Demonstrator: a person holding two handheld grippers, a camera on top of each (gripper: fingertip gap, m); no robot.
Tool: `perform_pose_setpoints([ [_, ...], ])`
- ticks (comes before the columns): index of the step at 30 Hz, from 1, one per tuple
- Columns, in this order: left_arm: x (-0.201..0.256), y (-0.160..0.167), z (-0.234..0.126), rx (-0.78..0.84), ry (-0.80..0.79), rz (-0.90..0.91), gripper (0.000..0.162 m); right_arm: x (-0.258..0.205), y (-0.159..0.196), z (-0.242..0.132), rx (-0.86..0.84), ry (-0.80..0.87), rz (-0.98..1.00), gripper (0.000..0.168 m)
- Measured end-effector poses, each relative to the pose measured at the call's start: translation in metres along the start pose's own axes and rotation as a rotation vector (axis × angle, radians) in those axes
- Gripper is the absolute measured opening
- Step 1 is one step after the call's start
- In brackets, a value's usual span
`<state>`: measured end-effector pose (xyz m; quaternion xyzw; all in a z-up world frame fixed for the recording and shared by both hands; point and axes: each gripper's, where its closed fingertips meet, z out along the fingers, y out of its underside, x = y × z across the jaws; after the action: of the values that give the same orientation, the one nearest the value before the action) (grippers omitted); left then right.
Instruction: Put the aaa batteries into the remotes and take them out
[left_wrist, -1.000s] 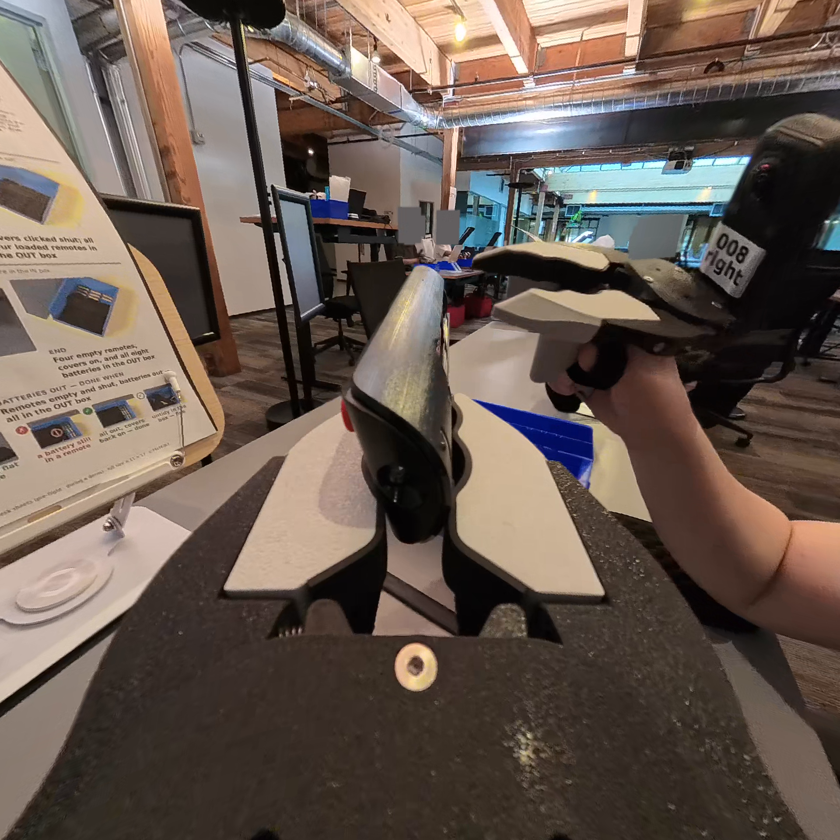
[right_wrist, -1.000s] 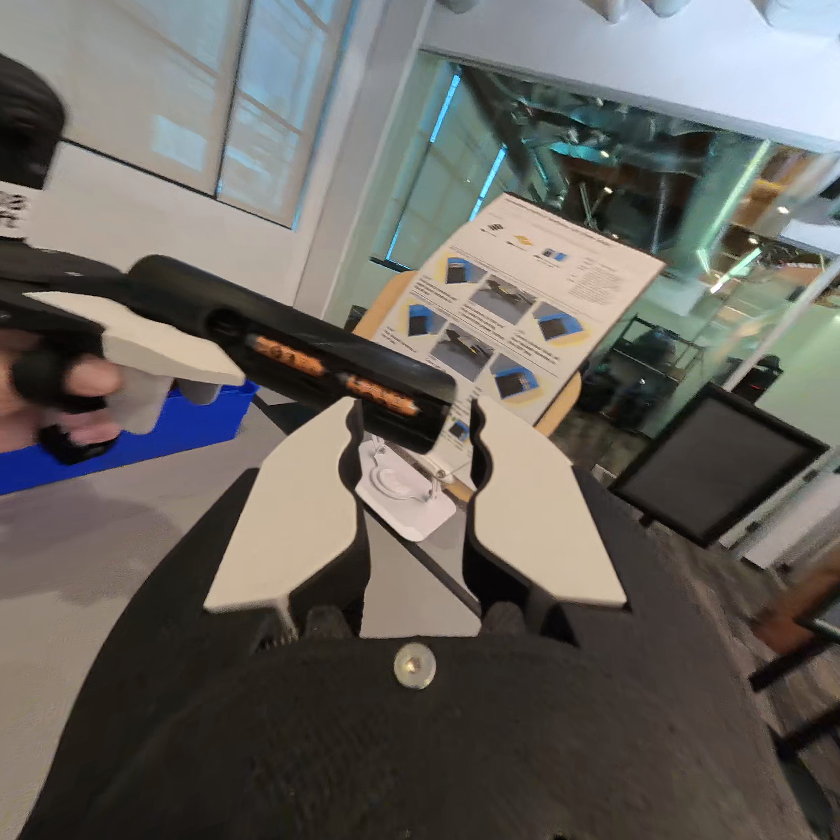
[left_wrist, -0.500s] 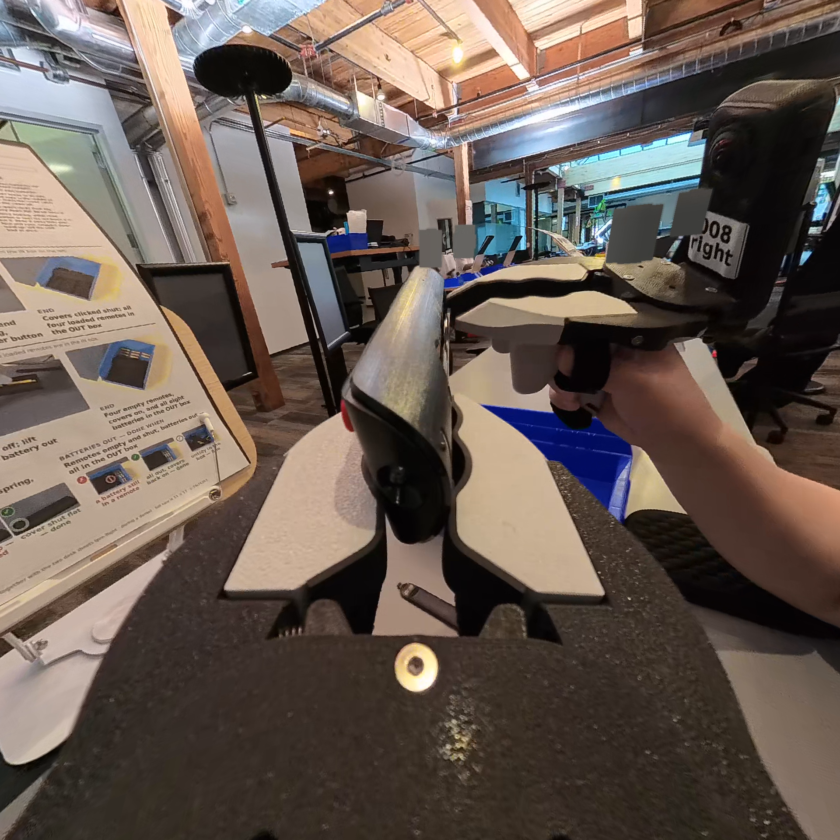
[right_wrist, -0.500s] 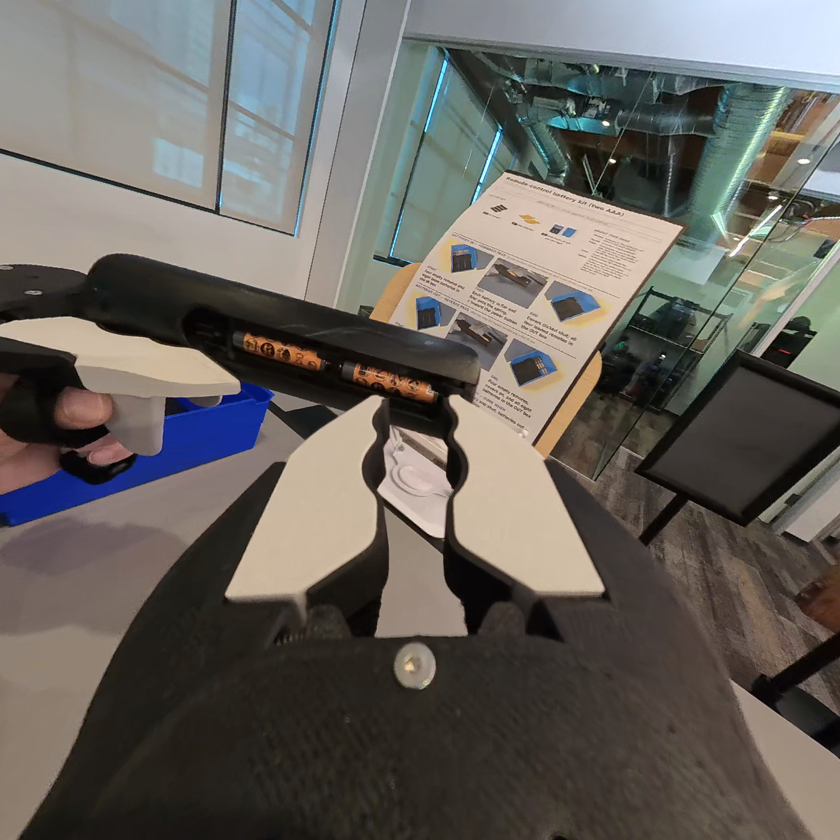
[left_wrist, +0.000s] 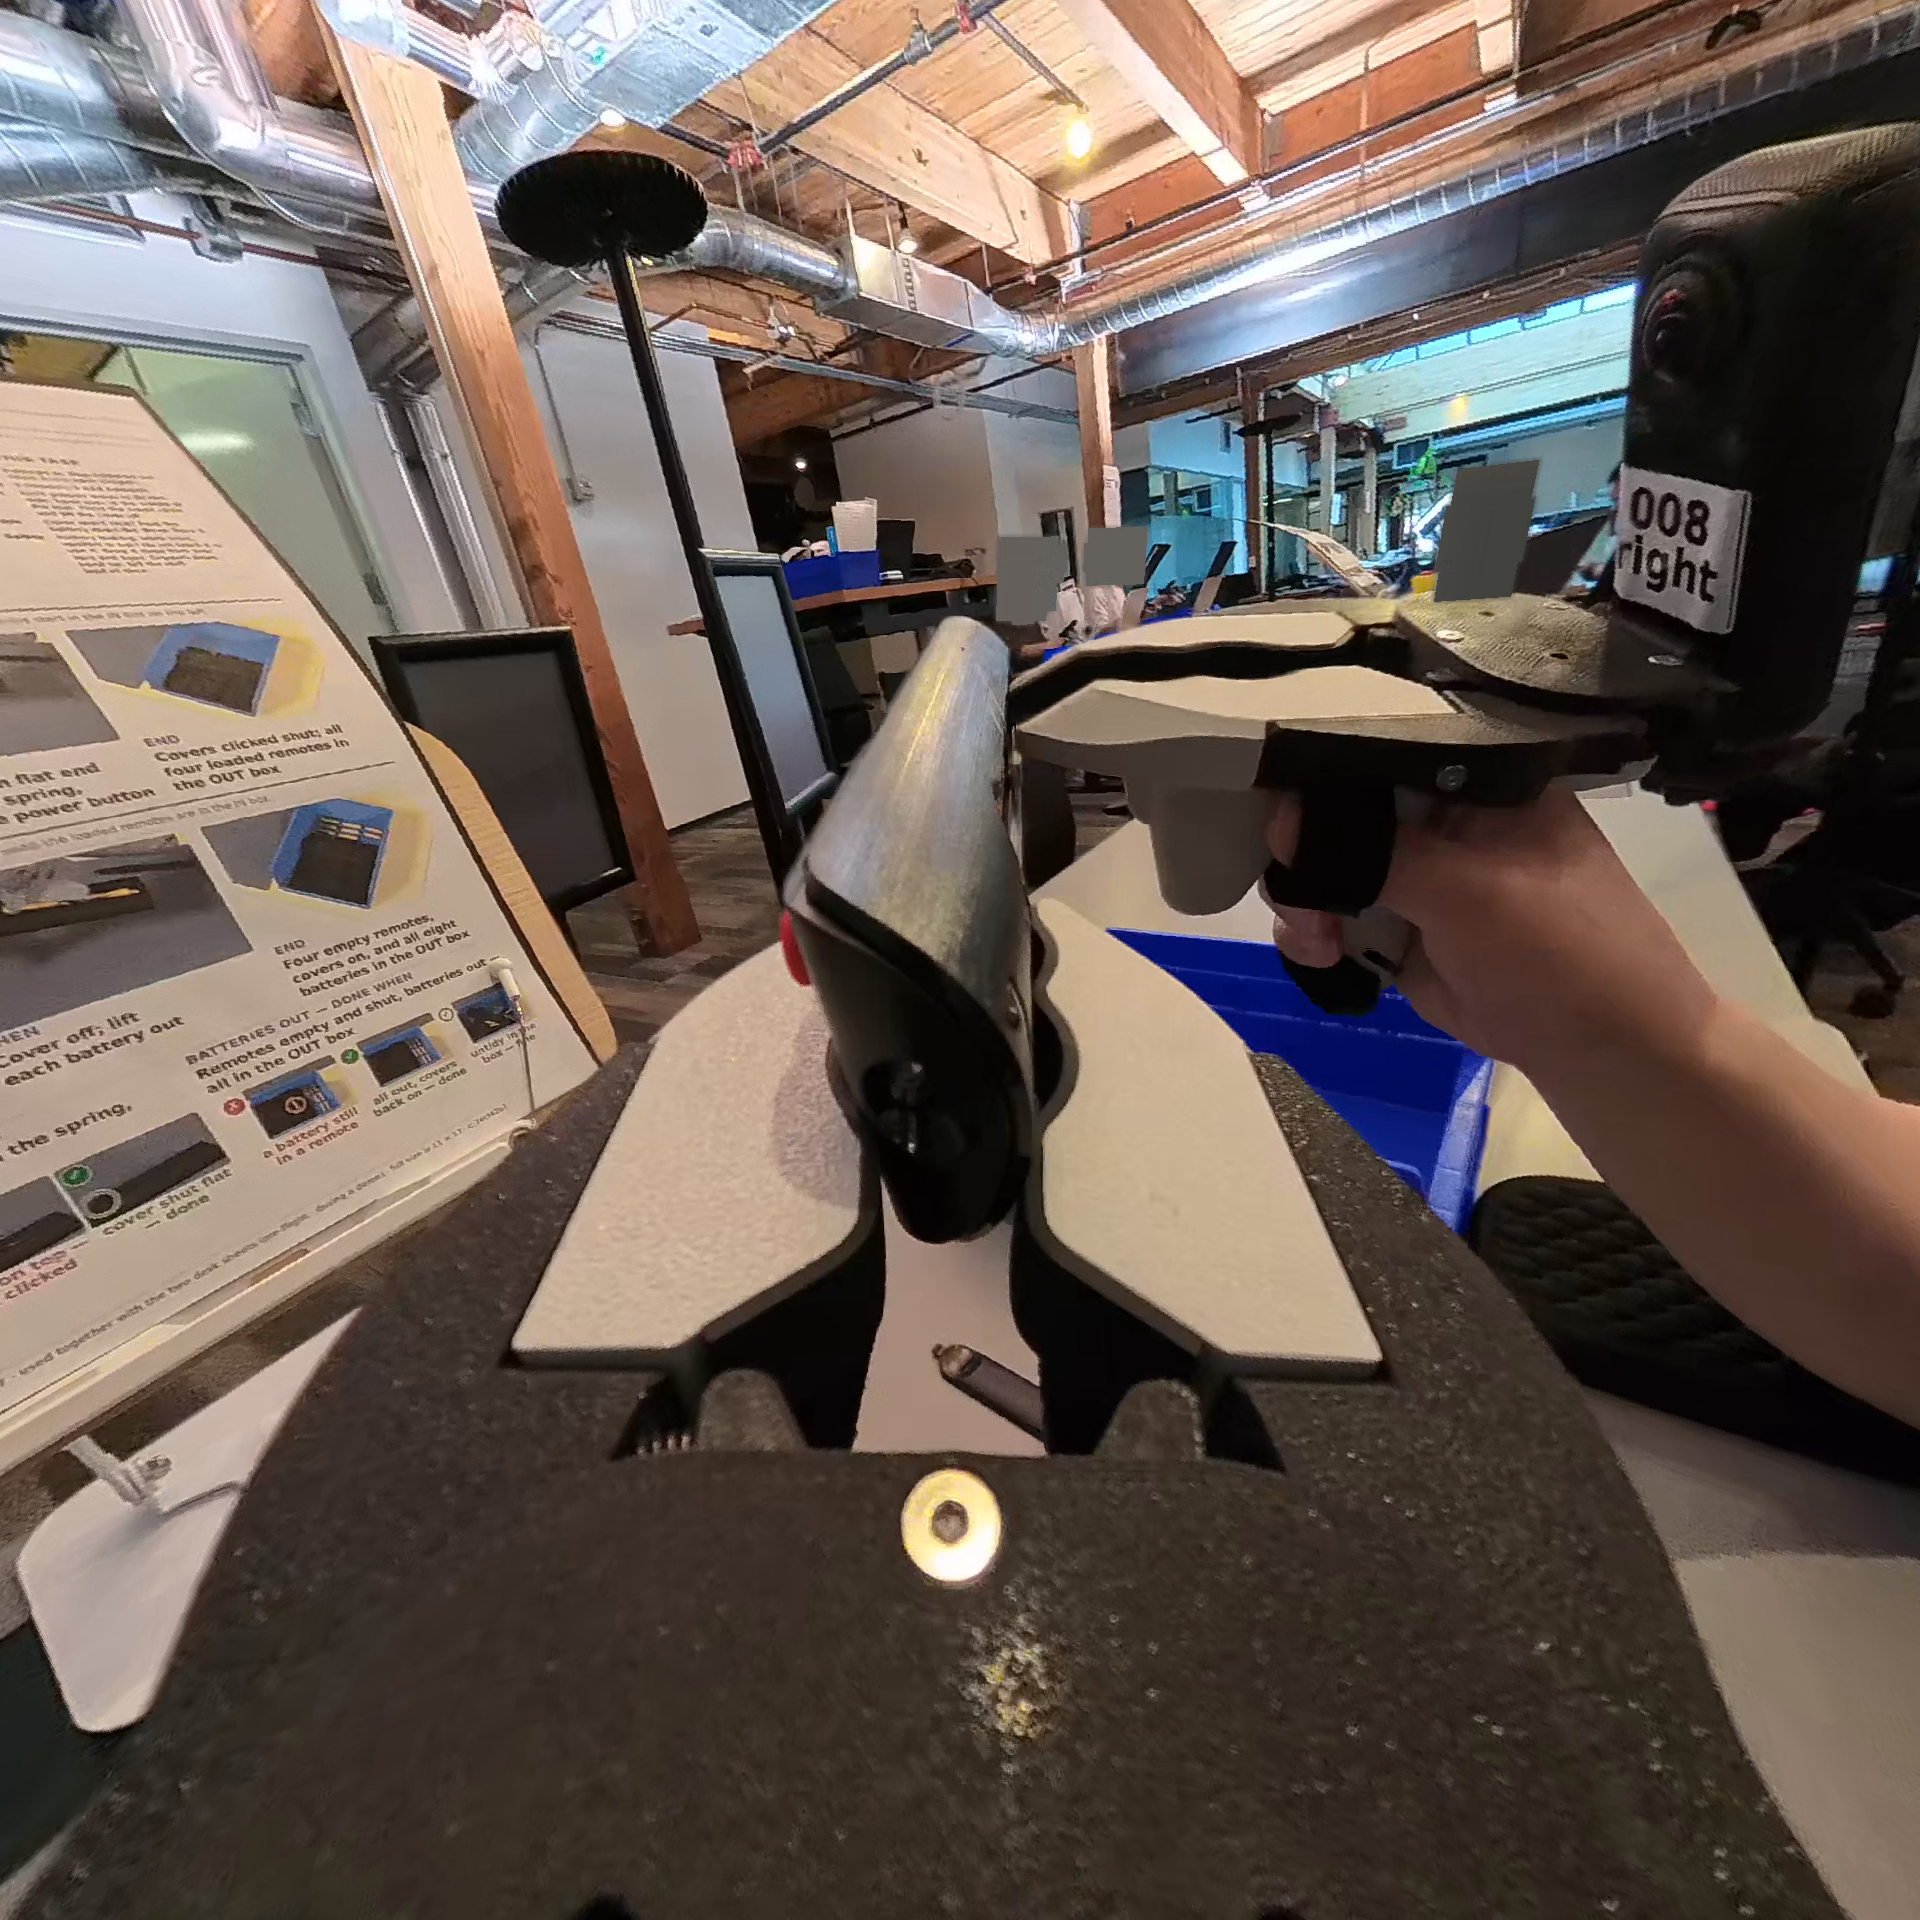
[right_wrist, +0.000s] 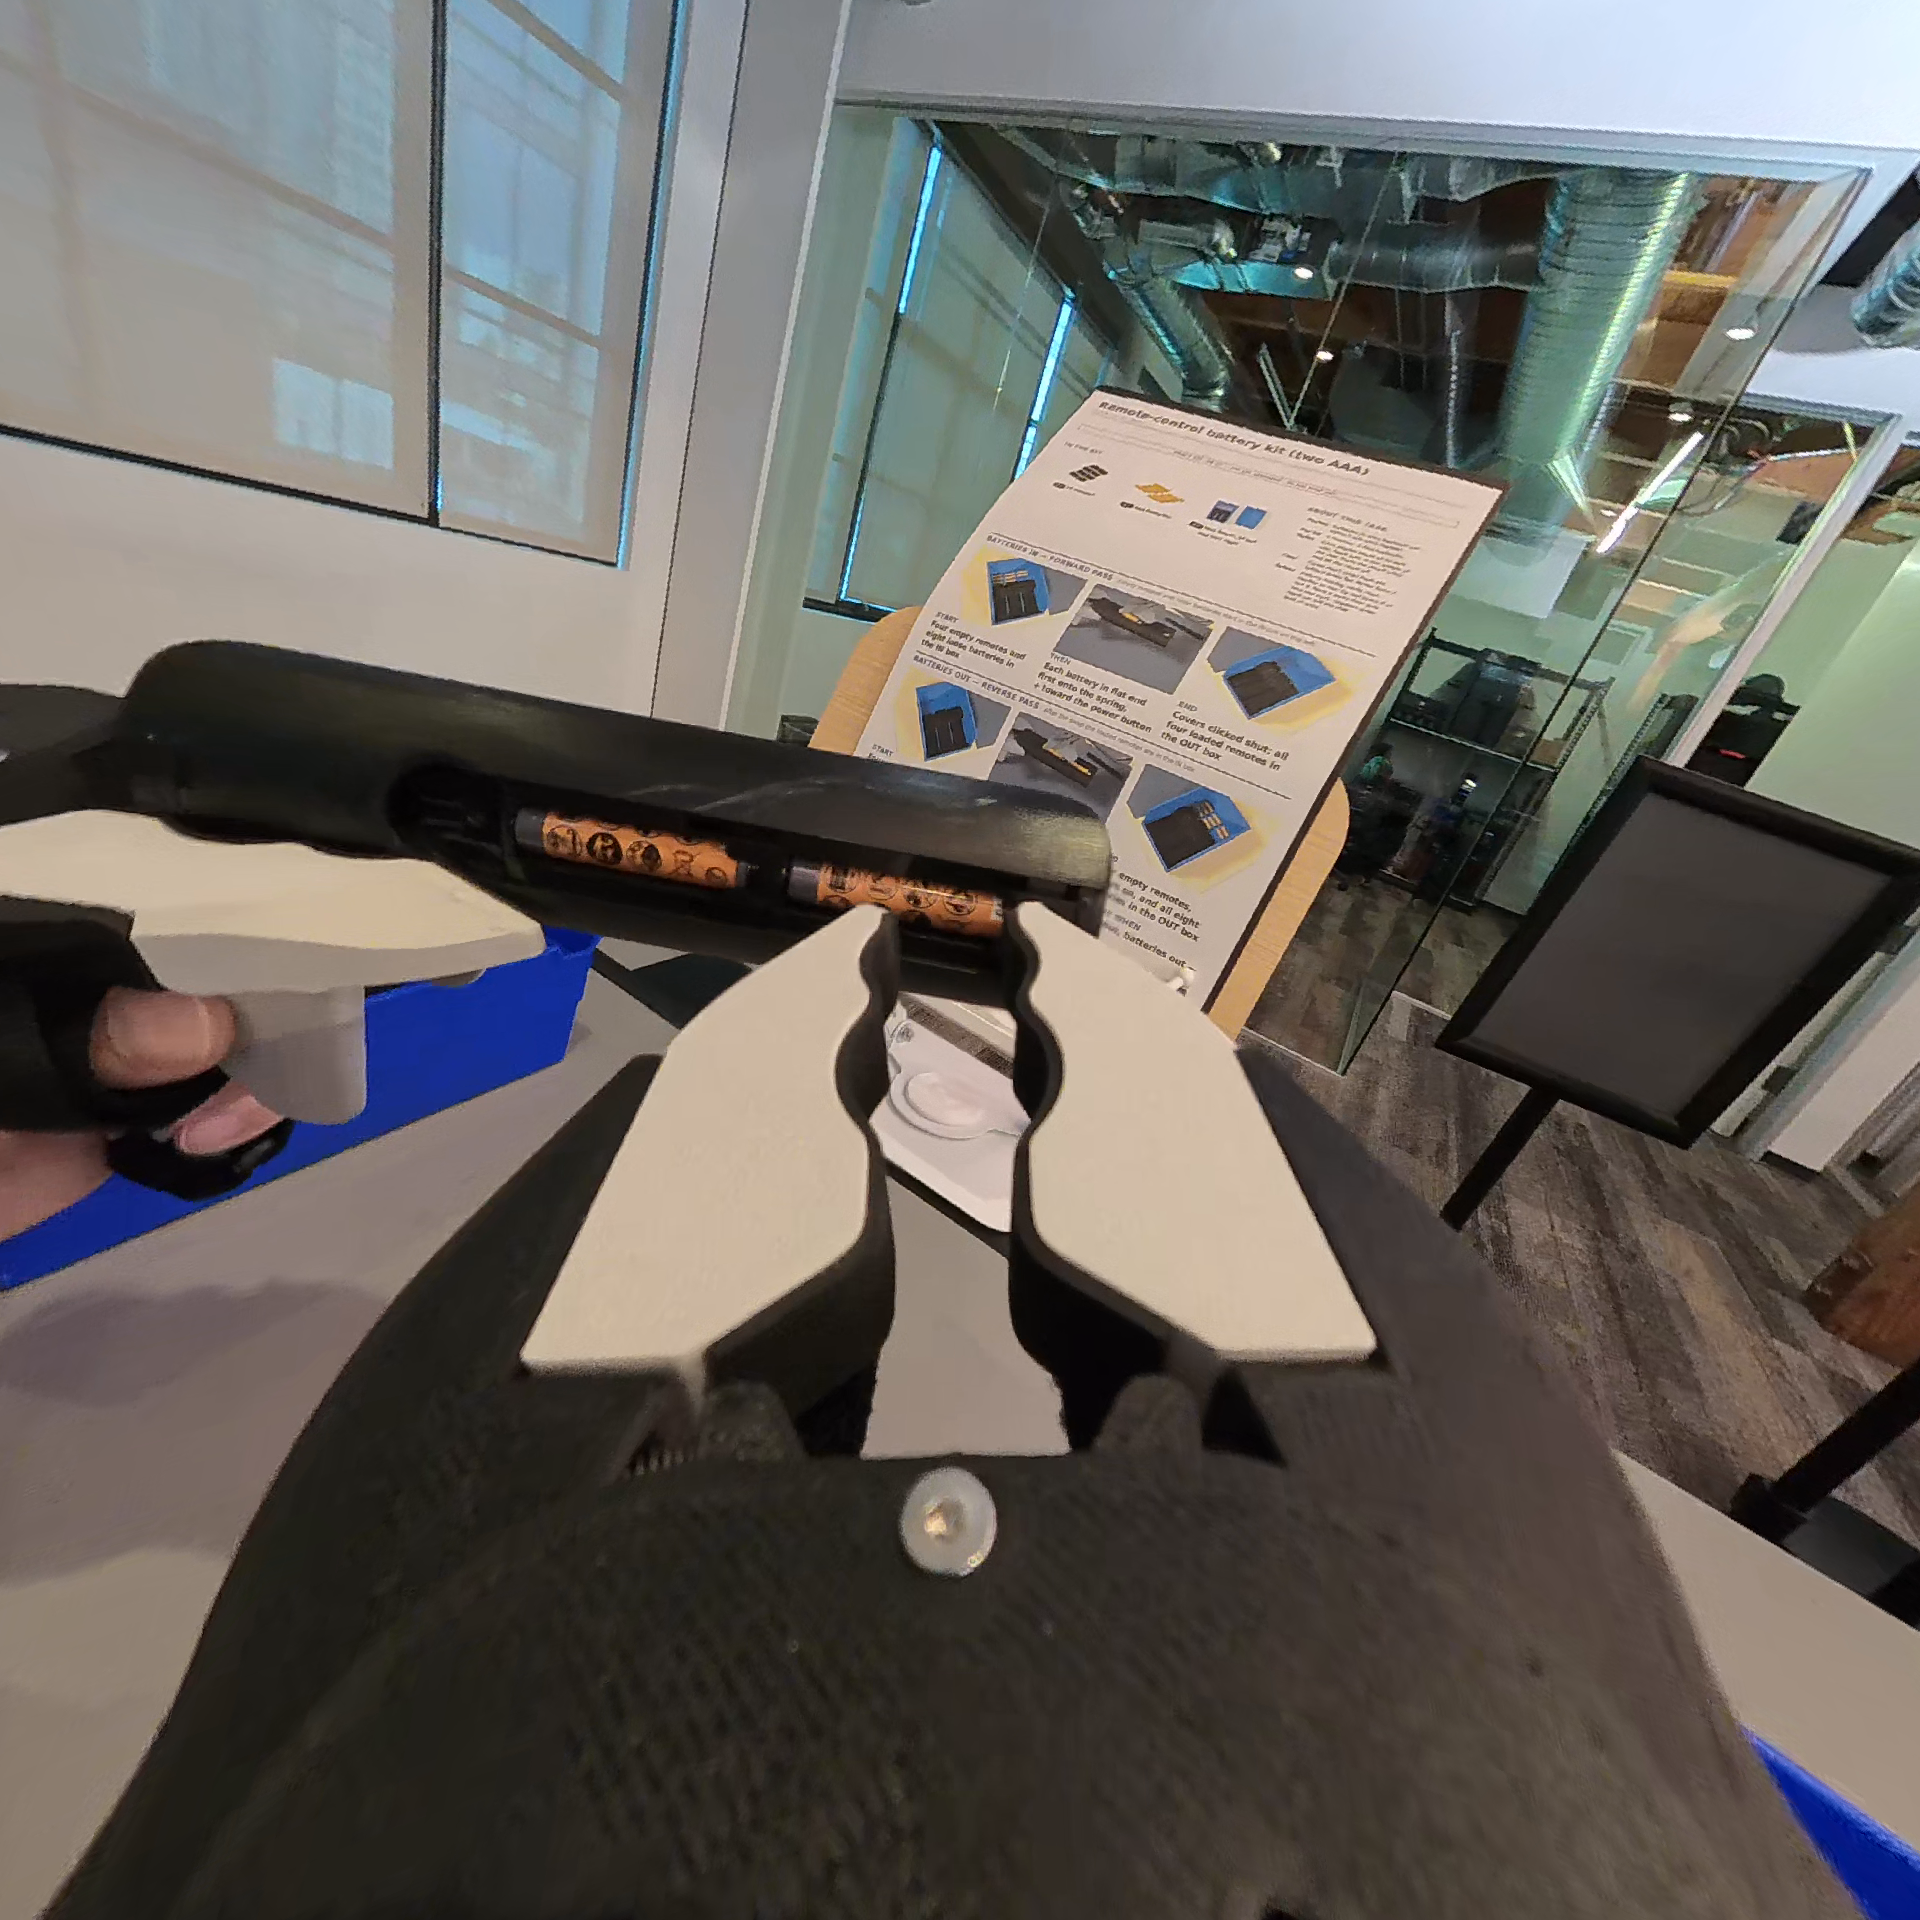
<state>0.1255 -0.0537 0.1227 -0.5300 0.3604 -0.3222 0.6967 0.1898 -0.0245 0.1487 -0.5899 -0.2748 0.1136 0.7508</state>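
While my left tongs (left_wrist: 940, 1049) keep clamping the remote (right_wrist: 623, 790) aloft above the worktop (right_wrist: 260, 1299), my right tongs (right_wrist: 940, 935) have narrowed and closed in — their tips now flank the battery (right_wrist: 894, 894) nearest the remote's free end, not yet gripping it. Extraction looks imminent — the other battery (right_wrist: 634, 852) waits.

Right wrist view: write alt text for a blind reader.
The right gripper, slightly open, reaches an orange battery in the open compartment of a black remote held by the left gripper; a second battery sits alongside.
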Motion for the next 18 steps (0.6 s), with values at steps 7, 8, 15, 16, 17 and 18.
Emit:
perform_pose_setpoints([
  [7,0.0037,-0.0023,-0.0006,0.032,0.018,-0.017,0.024,-0.0010,-0.0056,-0.0022,0.044,0.011,0.034,0.022],
  [8,0.0044,-0.0022,-0.0004,0.034,0.027,-0.030,0.024,-0.0009,-0.0061,-0.0029,0.044,0.013,0.039,0.022],
  [15,0.0069,-0.0033,-0.0013,0.033,0.042,-0.013,0.023,0.0003,-0.0067,-0.0055,0.039,-0.023,0.092,0.011],
  [16,0.0081,-0.0036,-0.0011,0.036,0.048,-0.018,0.024,0.0011,-0.0080,-0.0066,0.044,-0.024,0.090,0.007],
  [17,0.0087,-0.0040,-0.0011,0.040,0.049,-0.025,0.024,0.0010,-0.0087,-0.0073,0.043,-0.024,0.083,0.006],
  [18,0.0087,-0.0041,-0.0009,0.039,0.048,-0.024,0.024,0.0007,-0.0086,-0.0072,0.038,-0.020,0.072,0.006],
])
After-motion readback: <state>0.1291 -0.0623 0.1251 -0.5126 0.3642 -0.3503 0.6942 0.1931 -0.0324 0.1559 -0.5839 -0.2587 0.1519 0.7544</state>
